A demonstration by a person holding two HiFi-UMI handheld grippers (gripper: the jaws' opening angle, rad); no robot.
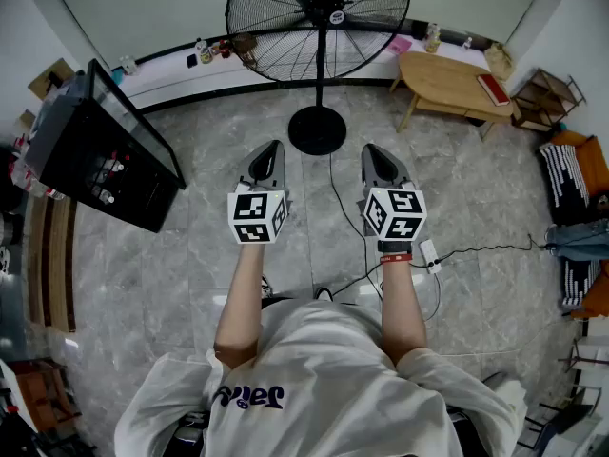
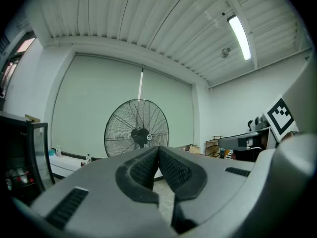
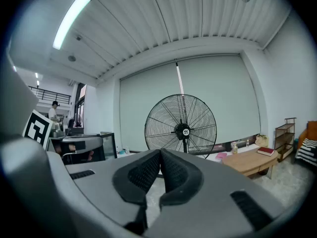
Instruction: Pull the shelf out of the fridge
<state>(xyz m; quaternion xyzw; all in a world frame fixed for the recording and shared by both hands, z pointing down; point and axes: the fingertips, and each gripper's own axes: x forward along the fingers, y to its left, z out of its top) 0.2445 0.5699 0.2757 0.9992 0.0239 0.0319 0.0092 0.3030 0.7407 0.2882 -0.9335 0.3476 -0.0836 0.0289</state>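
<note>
A tall black pedestal fan (image 1: 319,27) with a round wire cage stands on grey marble-look floor tiles (image 1: 190,274), and its round base marks the middle of the open room. The floor on the near side of the fan's base is bare except for one thin black cable (image 1: 476,250) trailing off to the fan's right. A low white ledge runs along the wall behind the fan.

The black glass-fronted fridge (image 1: 100,150) stands to the left of the fan and well apart from it, with clear floor between them. It stands upright with its long axis vertical, and its glass face is turned toward the floor on the fan's near left. Small things show in rows through the glass, but the shelf itself cannot be singled out. Whether the door is ajar cannot be told.

To the fan's right stands one oval light-wood table (image 1: 452,84) with one red book (image 1: 493,89) on it.

The two grippers are held level, side by side, just short of the fan's base and pointing toward it. The left gripper (image 1: 271,148) has its ribbed pads pressed together with nothing between them. The right gripper (image 1: 377,150) is likewise closed and empty. Both are far from the fridge.
</note>
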